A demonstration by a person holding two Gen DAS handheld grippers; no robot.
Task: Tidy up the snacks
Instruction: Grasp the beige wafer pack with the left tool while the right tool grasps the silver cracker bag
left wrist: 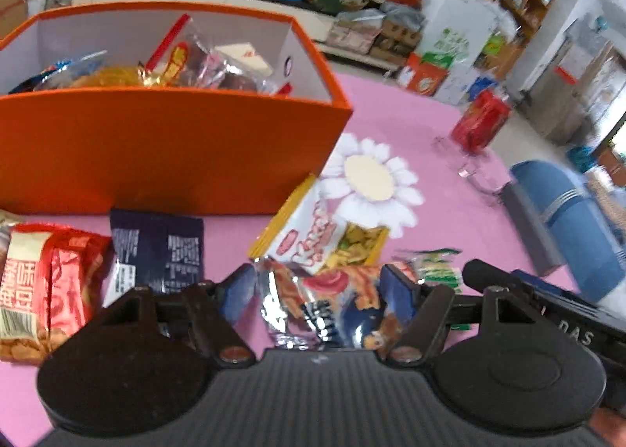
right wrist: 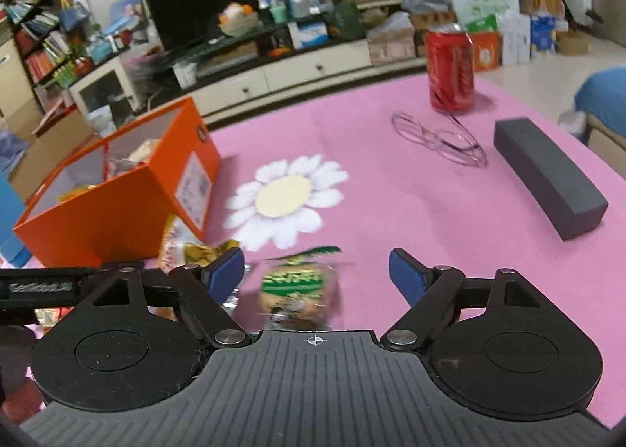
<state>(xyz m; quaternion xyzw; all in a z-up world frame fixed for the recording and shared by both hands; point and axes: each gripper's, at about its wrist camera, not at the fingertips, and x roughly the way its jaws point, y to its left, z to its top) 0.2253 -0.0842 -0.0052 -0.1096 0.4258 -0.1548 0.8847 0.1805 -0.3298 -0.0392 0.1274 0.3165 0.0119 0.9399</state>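
An orange box (left wrist: 156,149) holds several snack packets; it also shows in the right wrist view (right wrist: 117,204). My left gripper (left wrist: 319,290) is open around a foil snack packet with red and blue print (left wrist: 324,302) on the pink table. My right gripper (right wrist: 317,275) is open around a small green-and-brown snack packet (right wrist: 299,290), which also shows in the left wrist view (left wrist: 434,267). A yellow-edged chips packet (left wrist: 313,236) lies by the box corner. A dark blue packet (left wrist: 156,251) and a red packet (left wrist: 47,286) lie left of it.
A red can (right wrist: 450,71), wire glasses (right wrist: 442,138) and a dark grey long box (right wrist: 547,177) sit on the right of the pink tablecloth (right wrist: 391,204). A blue chair (left wrist: 567,220) stands beyond the table edge. Shelves and cartons fill the background.
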